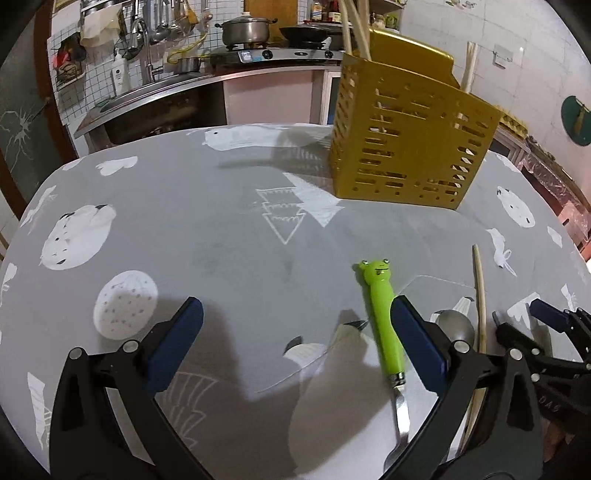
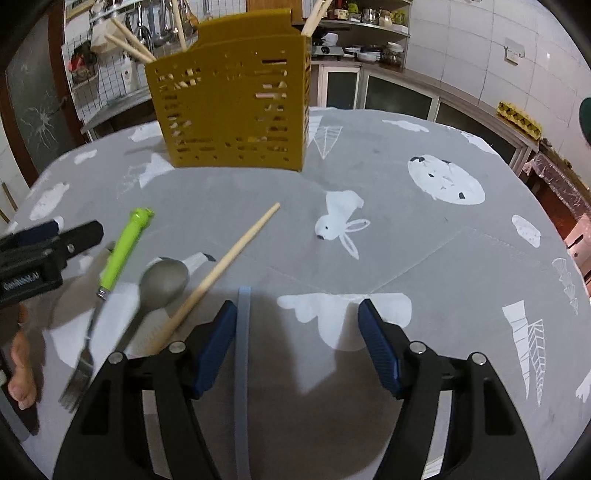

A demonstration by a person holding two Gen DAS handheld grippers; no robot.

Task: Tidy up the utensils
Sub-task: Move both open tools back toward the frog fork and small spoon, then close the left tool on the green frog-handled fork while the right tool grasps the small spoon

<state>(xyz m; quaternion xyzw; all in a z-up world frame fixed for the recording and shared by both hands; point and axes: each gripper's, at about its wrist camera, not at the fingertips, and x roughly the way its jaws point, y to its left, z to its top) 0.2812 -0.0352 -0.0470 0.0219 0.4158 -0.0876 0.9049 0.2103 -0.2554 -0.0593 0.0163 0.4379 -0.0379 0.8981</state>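
Note:
A yellow slotted utensil holder (image 1: 410, 147) (image 2: 236, 107) stands at the far side of the table with several wooden chopsticks in it. A fork with a green frog handle (image 1: 382, 314) (image 2: 122, 251) lies on the cloth. Beside it lie a metal spoon (image 1: 456, 326) (image 2: 164, 282), a wooden chopstick (image 1: 480, 291) (image 2: 229, 258) and a thin grey-blue strip (image 2: 242, 354). My left gripper (image 1: 295, 343) is open, its right finger close beside the fork handle. My right gripper (image 2: 297, 347) is open, with the strip between its fingers.
The table (image 1: 221, 229) has a grey cloth with white animal prints. Behind it are a kitchen counter with a sink (image 1: 155, 88), a stove with a pot (image 1: 245, 31) and a pan. The right gripper shows at the right of the left wrist view (image 1: 546, 332).

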